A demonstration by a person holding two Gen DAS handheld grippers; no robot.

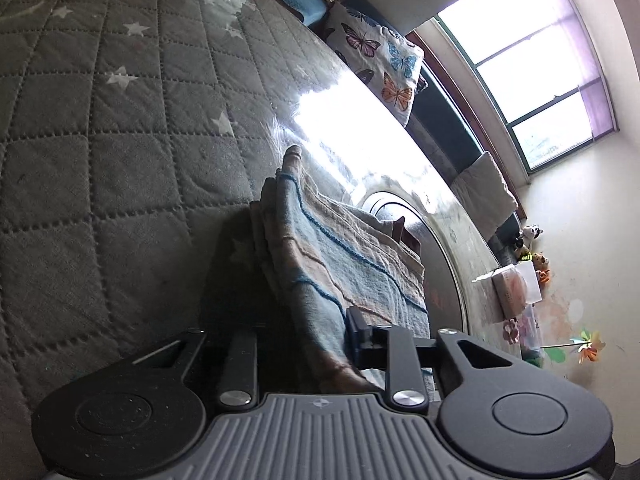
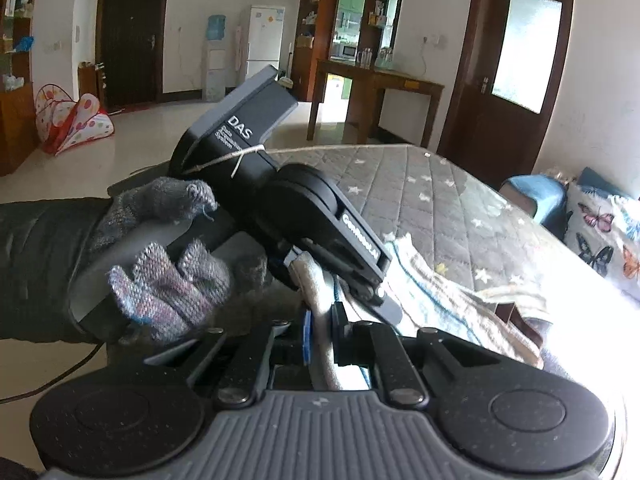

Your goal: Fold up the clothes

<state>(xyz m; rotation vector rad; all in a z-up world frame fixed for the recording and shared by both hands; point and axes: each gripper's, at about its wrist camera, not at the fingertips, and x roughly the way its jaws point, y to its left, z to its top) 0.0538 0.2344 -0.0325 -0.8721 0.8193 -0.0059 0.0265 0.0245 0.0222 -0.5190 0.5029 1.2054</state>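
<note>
Both grippers pinch the same near edge of the striped cloth [image 1: 340,256], left gripper [image 1: 320,344] beside right gripper [image 2: 320,340] (nearly touching); its length runs away across the mattress [image 1: 120,140].

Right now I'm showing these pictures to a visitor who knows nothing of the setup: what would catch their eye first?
Probably the striped cloth bunched upright between the left tongs, on the grey star-quilted mattress. In the right wrist view, a gloved hand gripping the other tool fills the middle, with the right tongs shut on a pale fold of the cloth. The butterfly pillow and bright window stand out behind.
</note>
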